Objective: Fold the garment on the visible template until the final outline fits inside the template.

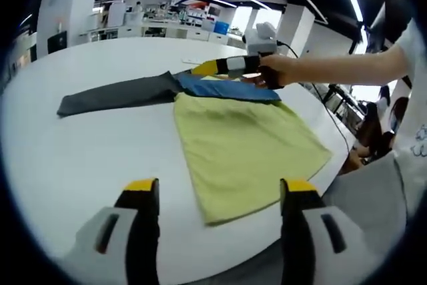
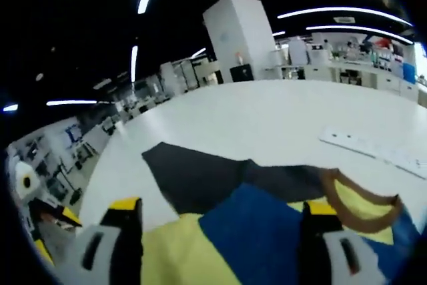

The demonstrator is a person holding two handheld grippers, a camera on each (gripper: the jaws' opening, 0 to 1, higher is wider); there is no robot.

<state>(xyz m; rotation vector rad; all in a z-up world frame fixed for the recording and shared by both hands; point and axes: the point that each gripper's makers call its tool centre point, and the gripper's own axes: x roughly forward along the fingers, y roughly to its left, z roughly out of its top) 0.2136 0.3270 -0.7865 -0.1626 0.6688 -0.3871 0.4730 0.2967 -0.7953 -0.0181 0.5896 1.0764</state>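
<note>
fingers [image 1: 143,195] apart, garment [image 1: 247,141] on table [image 1: 80,158]

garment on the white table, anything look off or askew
The yellow-green, blue and grey garment is only partly folded: its dark grey sleeve sticks out flat to one side across the round white table, well beyond the folded body. Nothing looks torn or spilled.

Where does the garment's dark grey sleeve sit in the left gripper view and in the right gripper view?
Left gripper view: the dark grey sleeve lies flat on the white table, upper left of centre, stretching left from the blue panel.
Right gripper view: the sleeve sits centre-left, just above the blue panel, pointing up and left.
Shared landmark: the blue panel where the sleeve joins.
</note>
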